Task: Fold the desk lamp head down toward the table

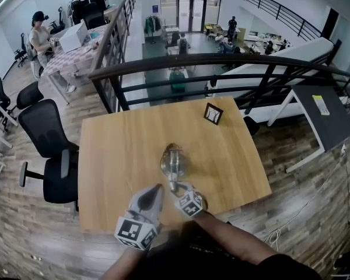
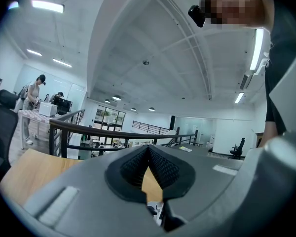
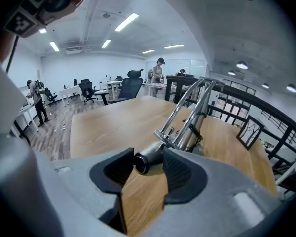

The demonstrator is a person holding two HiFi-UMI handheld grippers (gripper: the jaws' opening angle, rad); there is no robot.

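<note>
Right hand-held gripper (image 3: pixel 148 155) clamps the lamp head (image 3: pixel 151 158), pointing toward the person (image 1: pixel 236 241); left hand-held gripper (image 2: pixel 148 150) closed.

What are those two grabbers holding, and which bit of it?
The right gripper grips the desk lamp by the short round metal tube at its end. The left gripper is shut and holds nothing.
</note>
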